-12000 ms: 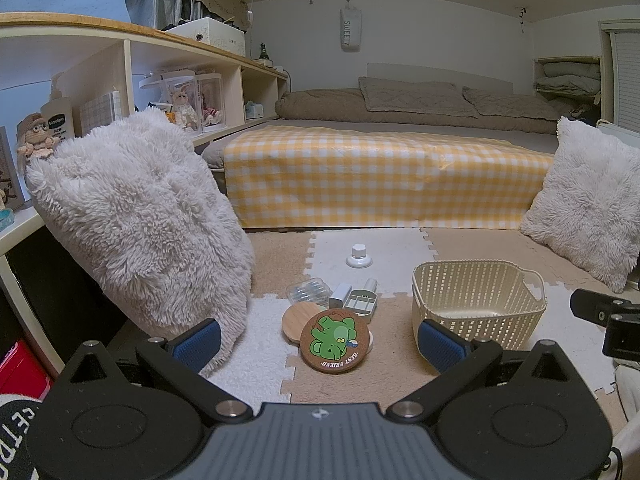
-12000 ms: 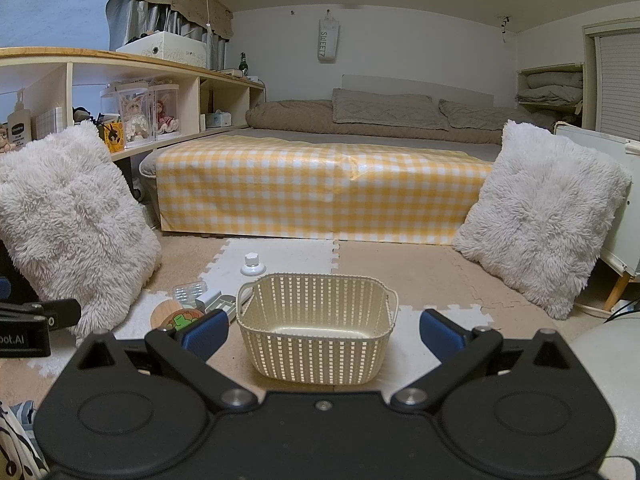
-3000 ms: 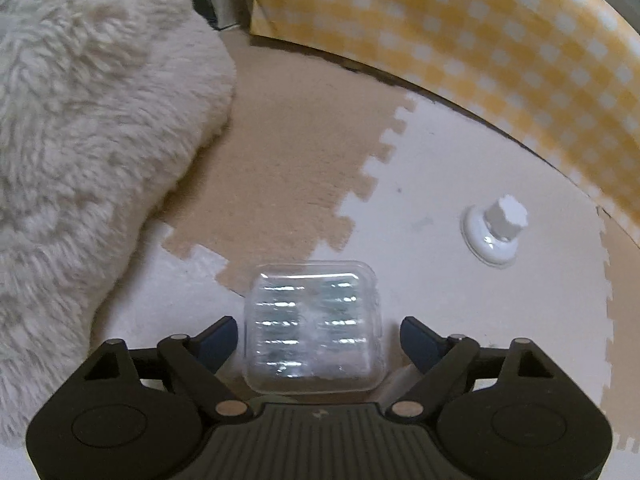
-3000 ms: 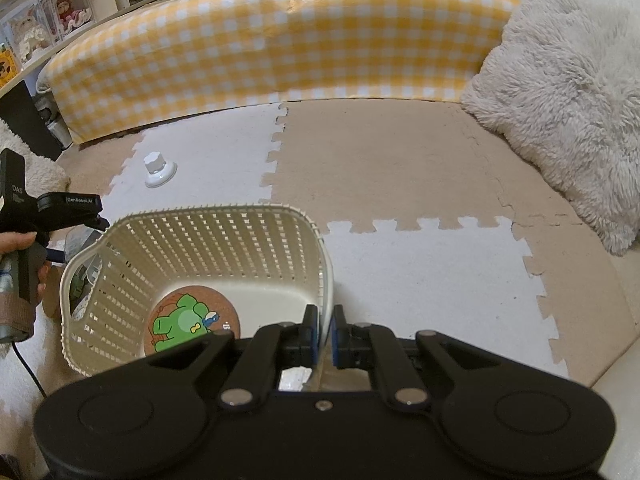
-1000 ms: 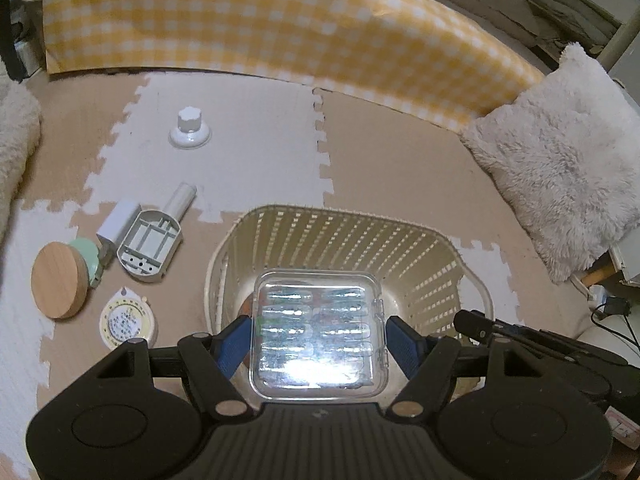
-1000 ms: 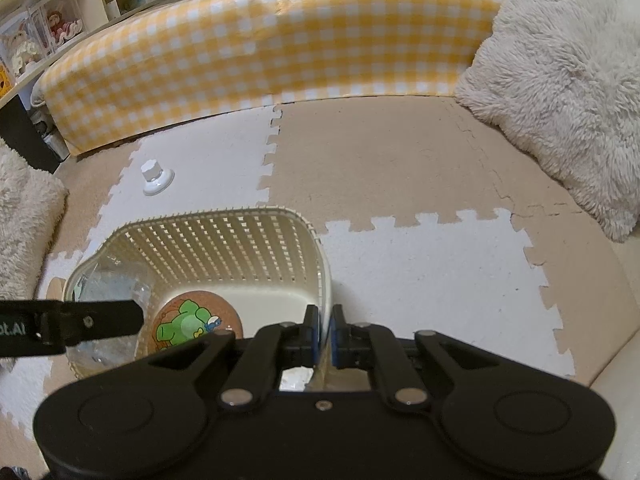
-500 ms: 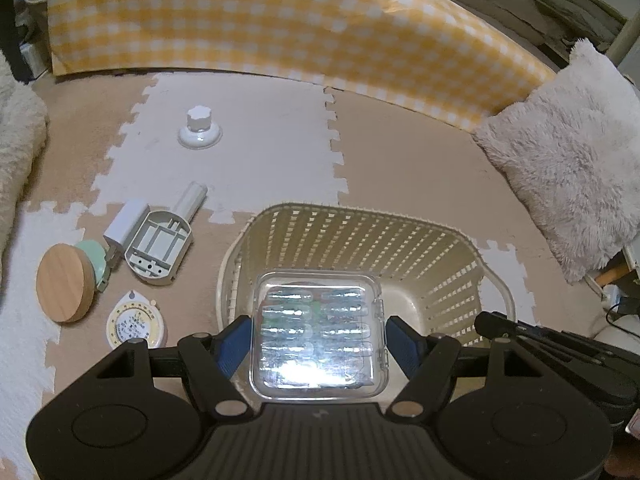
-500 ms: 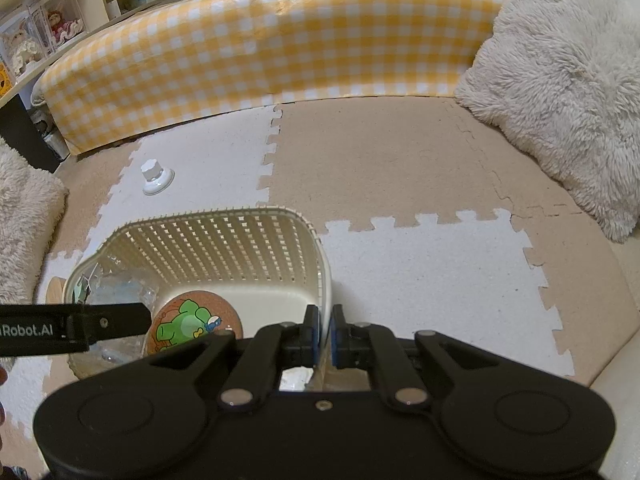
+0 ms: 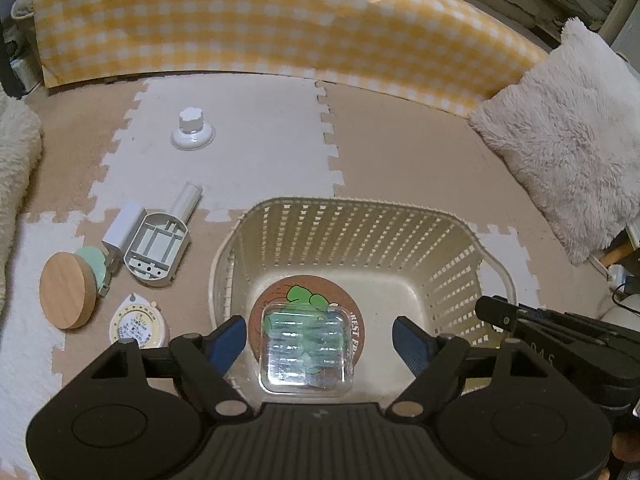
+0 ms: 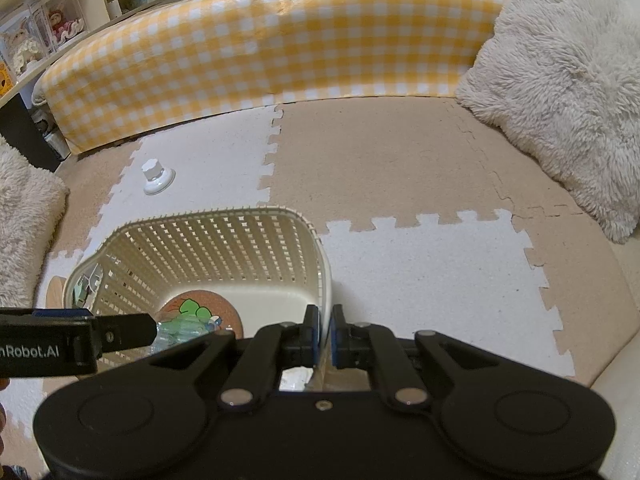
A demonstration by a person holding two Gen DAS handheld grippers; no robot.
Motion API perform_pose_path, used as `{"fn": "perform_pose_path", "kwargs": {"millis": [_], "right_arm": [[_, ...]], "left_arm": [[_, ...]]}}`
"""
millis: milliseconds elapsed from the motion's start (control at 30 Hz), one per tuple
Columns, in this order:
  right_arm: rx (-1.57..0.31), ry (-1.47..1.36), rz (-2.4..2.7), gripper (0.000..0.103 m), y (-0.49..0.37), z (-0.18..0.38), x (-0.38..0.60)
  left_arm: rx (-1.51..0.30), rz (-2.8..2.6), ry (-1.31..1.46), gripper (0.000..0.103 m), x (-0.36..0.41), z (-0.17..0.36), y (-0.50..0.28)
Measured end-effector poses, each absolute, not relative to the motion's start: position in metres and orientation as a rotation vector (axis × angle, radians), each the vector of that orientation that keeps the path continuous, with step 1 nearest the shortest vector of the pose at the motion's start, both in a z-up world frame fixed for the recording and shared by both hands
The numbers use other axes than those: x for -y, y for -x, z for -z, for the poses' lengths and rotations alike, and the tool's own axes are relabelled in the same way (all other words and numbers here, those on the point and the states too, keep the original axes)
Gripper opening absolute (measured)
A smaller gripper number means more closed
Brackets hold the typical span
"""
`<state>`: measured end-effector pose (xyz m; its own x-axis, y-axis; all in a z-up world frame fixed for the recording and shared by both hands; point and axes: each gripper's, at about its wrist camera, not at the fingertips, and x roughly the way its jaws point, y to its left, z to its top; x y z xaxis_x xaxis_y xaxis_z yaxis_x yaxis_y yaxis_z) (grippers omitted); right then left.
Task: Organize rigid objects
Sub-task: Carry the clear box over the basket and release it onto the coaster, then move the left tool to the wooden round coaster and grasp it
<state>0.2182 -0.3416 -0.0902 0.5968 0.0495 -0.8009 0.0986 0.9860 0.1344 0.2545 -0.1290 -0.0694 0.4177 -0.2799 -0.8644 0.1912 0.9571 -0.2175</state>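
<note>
A cream slatted basket (image 9: 360,206) stands on the foam mats. Inside lies a round cork coaster with a green character (image 9: 280,300), and a clear plastic box (image 9: 306,354) rests on top of it. My left gripper (image 9: 320,340) hangs over the basket, its jaws opening, blue pads well clear of the box on both sides. In the right wrist view my right gripper (image 10: 325,332) is shut on the basket's right rim (image 10: 326,280). The coaster (image 10: 208,308) and box (image 10: 180,330) show there too, partly behind the left gripper's finger.
Left of the basket lie a wooden lid (image 9: 66,290), a green disc (image 9: 94,262), a grey open case (image 9: 156,248), a white adapter (image 9: 124,232), a white tube (image 9: 186,200) and a round tape measure (image 9: 136,326). A white knob (image 9: 192,130) sits farther back. Fluffy pillow (image 9: 568,140), checked bed edge (image 9: 280,32).
The left gripper's jaws have spread and the clear box has dropped from between them onto the coaster in the basket. The right gripper keeps its hold on the rim.
</note>
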Motion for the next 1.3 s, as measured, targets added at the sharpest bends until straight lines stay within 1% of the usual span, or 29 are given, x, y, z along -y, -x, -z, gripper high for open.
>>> {"fn": "perform_pose_path", "kwargs": {"millis": [500, 567, 800, 867, 933, 1067, 1300], "right_arm": [[-0.933, -0.178, 0.027, 0.006, -0.219, 0.091, 0.341], [-0.933, -0.177, 0.027, 0.006, -0.219, 0.091, 0.341], [-0.933, -0.178, 0.027, 0.006, -0.219, 0.091, 0.342], [-0.933, -0.177, 0.027, 0.006, -0.219, 0.091, 0.341], [-0.933, -0.178, 0.027, 0.006, -0.219, 0.091, 0.342], [-0.933, -0.178, 0.027, 0.006, -0.219, 0.091, 0.342], [-0.933, -0.176, 0.027, 0.006, -0.219, 0.091, 0.341]], "left_arm": [[-1.063, 0.334, 0.067, 0.086, 0.134, 0.051, -0.246], [-1.042, 0.341, 0.061, 0.089, 0.134, 0.044, -0.245], [-0.962, 0.372, 0.040, 0.092, 0.133, 0.017, -0.242], [-0.937, 0.377, 0.038, 0.096, 0.131, 0.009, -0.240], [-0.912, 0.373, 0.035, 0.099, 0.129, 0.000, -0.240], [-0.855, 0.352, 0.039, 0.103, 0.116, -0.015, -0.241], [-0.805, 0.273, 0.124, 0.103, 0.079, -0.023, -0.254]]}}
